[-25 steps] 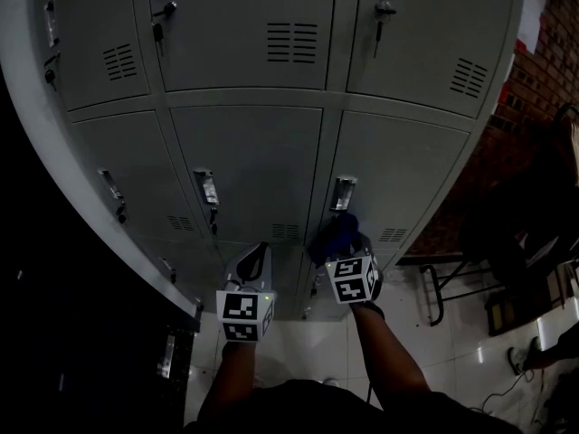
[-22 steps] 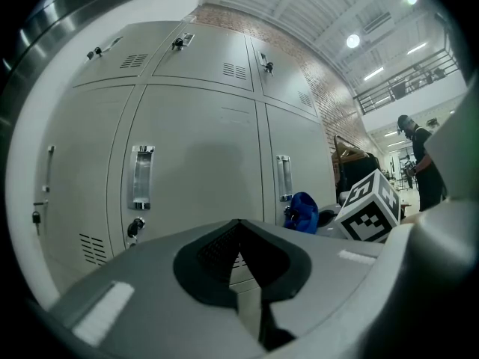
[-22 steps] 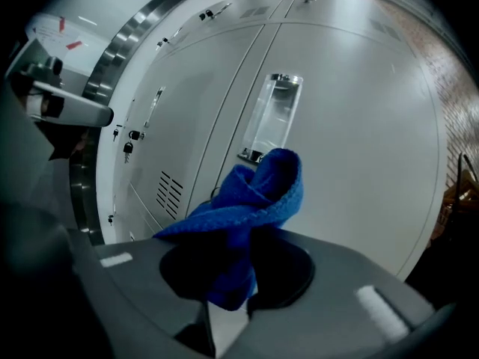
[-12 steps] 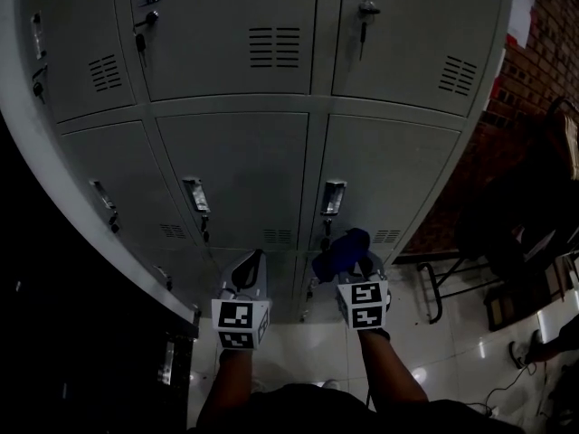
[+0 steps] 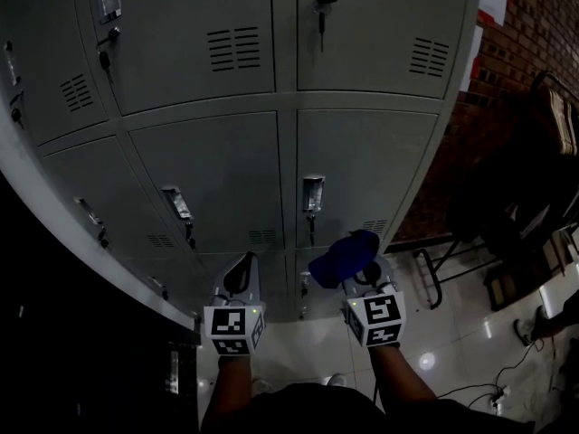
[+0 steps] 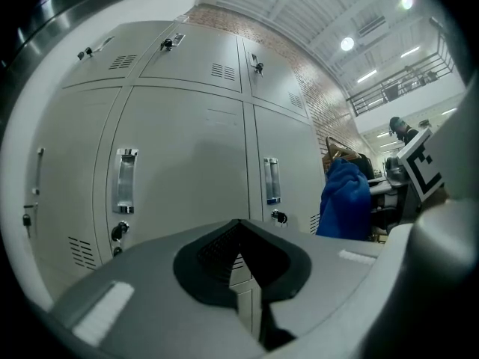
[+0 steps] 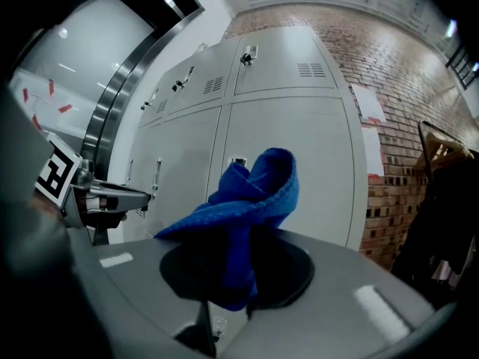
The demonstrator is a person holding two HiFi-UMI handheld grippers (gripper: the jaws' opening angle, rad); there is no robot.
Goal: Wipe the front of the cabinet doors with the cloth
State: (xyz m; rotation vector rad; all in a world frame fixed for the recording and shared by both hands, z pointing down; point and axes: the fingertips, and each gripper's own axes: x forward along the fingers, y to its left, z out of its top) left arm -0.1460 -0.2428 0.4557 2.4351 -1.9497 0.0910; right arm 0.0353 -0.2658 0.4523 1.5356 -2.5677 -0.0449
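Right gripper (image 7: 233,294): jaws closed tight on the cloth (image 7: 254,193). It's blue and bunched, and most of it sticks up out of the jaws in a folded lump.

Left gripper (image 6: 239,234): jaws together at the tips, nothing between them. Only a thin slit shows lower down.

Head view: I hold both grippers low and side by side, pointed at the bottom rows of the cabinet (image 5: 217,179). They are apart from each other, marker cubes toward me. The cloth sits in front of the lower right door (image 5: 362,165), below its handle (image 5: 312,193). From the left gripper view it is off the door face, not pressed on it. The left gripper is lined up near the seam between the two lower doors, also clear of the metal.

Cabinet is grey steel with stacked doors, each with a vent slot and a recessed handle. Keys hang in some locks.

Brick wall (image 5: 534,43) is on the right of the cabinet. Glossy tile floor (image 5: 298,351) is under my arms.
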